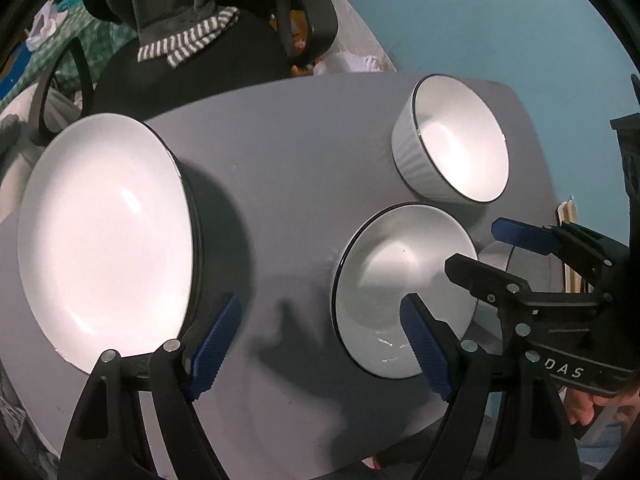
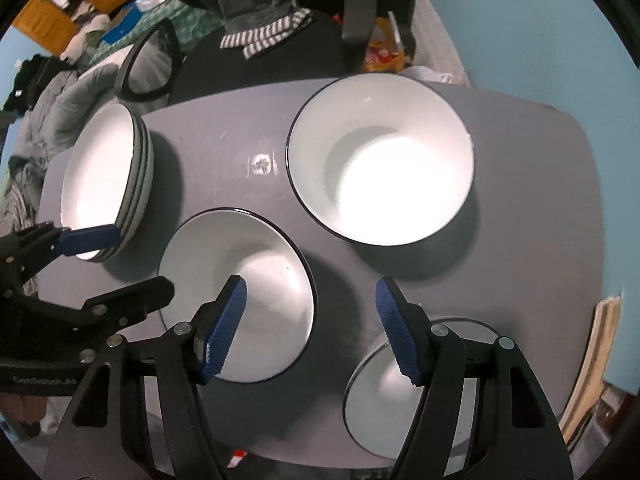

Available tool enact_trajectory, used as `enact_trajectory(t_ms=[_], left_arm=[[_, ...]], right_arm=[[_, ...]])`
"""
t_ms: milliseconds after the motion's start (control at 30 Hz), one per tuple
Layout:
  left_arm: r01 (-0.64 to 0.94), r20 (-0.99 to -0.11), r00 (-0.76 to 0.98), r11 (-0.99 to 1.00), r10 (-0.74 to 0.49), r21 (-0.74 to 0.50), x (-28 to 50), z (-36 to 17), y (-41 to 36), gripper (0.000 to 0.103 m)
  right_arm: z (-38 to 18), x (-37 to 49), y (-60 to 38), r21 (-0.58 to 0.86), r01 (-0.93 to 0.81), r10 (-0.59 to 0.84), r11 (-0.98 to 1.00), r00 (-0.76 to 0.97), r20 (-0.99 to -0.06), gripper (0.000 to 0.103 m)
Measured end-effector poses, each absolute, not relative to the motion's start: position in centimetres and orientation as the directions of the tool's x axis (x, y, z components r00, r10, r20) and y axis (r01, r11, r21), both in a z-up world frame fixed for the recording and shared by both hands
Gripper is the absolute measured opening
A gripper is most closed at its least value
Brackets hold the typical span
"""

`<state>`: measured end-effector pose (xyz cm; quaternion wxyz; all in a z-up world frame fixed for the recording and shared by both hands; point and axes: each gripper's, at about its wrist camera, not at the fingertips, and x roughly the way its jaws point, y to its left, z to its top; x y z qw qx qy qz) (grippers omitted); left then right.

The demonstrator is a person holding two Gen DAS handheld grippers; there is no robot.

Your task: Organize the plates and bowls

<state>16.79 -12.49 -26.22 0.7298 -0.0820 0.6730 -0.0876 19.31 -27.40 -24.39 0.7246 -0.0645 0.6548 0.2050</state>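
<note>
Over the grey table point(image 2: 520, 208), both black grippers with blue pads, left point(image 1: 320, 348) and right point(image 2: 310, 328), hang spread and empty. Near the front edge sits a white dark-rimmed plate point(image 2: 240, 296), apparently next for the plate stack point(image 2: 104, 184) at the left edge; a lowering and rim pinch likely follows.

Glossy ceramic-looking bowl point(image 2: 380, 172) w/ matt grey table point(image 2: 224, 160), ribbed pads point(image 2: 224, 328).

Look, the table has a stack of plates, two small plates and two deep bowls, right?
Not quite: only one deep bowl sits on the table. The stack of plates and two small plates are there, as the right wrist view shows.
</note>
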Motion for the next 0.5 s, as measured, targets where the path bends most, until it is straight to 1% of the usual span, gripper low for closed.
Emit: enact_trajectory(t_ms=[33,100,133,167,300,367,400,467,500], left_arm=[[0.013,-0.968,0.071,0.971,-0.239,-0.238,16.8,-26.5,-12.6,0.078],[0.013,-0.969,0.06,0.971,-0.239,-0.239,16.9,-26.9,-12.9,0.076],[0.013,-0.97,0.054,0.972,-0.236,-0.236,17.1,-27.1,-13.0,0.073],[0.013,-0.971,0.047,0.973,-0.233,-0.232,17.2,-27.4,-13.1,0.071],[-0.012,-0.971,0.011,0.971,-0.238,-0.238,17.6,-28.8,-13.3,0.057],[-0.031,-0.971,-0.007,0.971,-0.239,-0.239,17.7,-29.3,-13.4,0.05],[-0.037,-0.97,-0.014,0.97,-0.242,-0.241,17.7,-29.5,-13.5,0.044],[-0.038,-0.968,-0.028,0.967,-0.251,-0.25,17.8,-29.9,-13.7,0.04],[-0.037,-0.966,-0.032,0.966,-0.258,-0.256,17.8,-30.1,-13.9,0.036]], right_arm=[[-24.6,19.3,-27.5,0.18,-0.388,0.216,0.904,0.051,-0.975,0.068],[-25.1,19.5,-27.7,0.187,-0.394,0.217,0.9,0.034,-0.975,0.068],[-25.3,19.5,-27.6,0.187,-0.396,0.215,0.899,0.028,-0.976,0.066],[-25.5,19.5,-27.6,0.189,-0.4,0.215,0.897,0.022,-0.976,0.063],[-26.3,19.4,-27.3,0.203,-0.416,0.223,0.886,-0.001,-0.975,0.055],[-26.6,19.4,-27.2,0.212,-0.423,0.228,0.881,-0.013,-0.974,0.047],[-26.7,19.3,-27.1,0.216,-0.428,0.23,0.878,-0.02,-0.973,0.046],[-26.9,19.4,-27.0,0.22,-0.433,0.231,0.874,-0.029,-0.973,0.041],[-27.1,19.4,-26.9,0.222,-0.434,0.23,0.873,-0.035,-0.973,0.039]])
